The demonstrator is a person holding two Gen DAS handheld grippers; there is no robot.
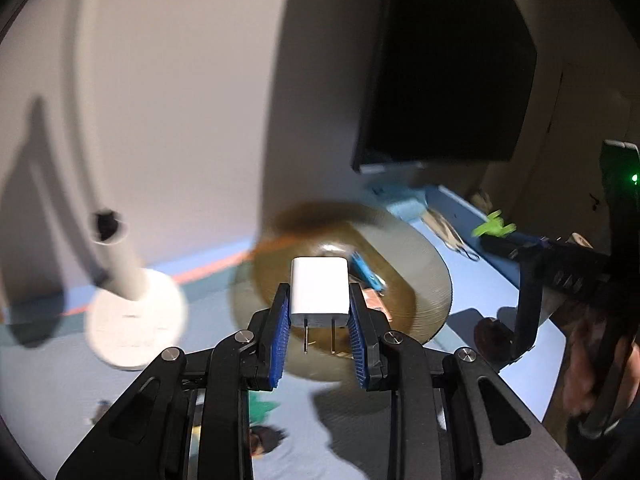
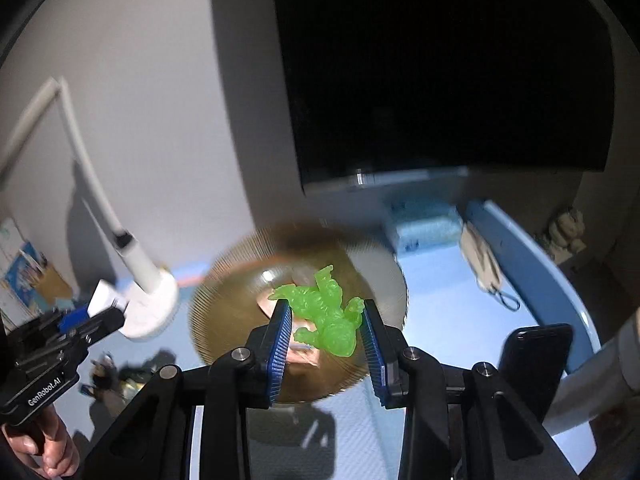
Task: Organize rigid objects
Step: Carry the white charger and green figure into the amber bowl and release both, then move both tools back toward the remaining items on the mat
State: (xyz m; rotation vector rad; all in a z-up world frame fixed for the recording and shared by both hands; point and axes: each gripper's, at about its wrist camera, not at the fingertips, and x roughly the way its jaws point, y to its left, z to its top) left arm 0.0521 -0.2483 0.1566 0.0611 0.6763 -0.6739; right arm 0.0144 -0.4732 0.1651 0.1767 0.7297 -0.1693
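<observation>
My left gripper is shut on a white plug charger, prongs pointing back, held above a round brown dish. A small blue item lies in that dish. My right gripper is shut on a green translucent toy figure and holds it over the same dish. The left gripper with the charger shows at the left of the right wrist view. The green figure shows at the right of the left wrist view.
A white lamp base with its arm stands left of the dish on the blue table. A dark monitor stands behind. A black phone is at the right. Small items lie at the left front. A cloth mask lies near the right edge.
</observation>
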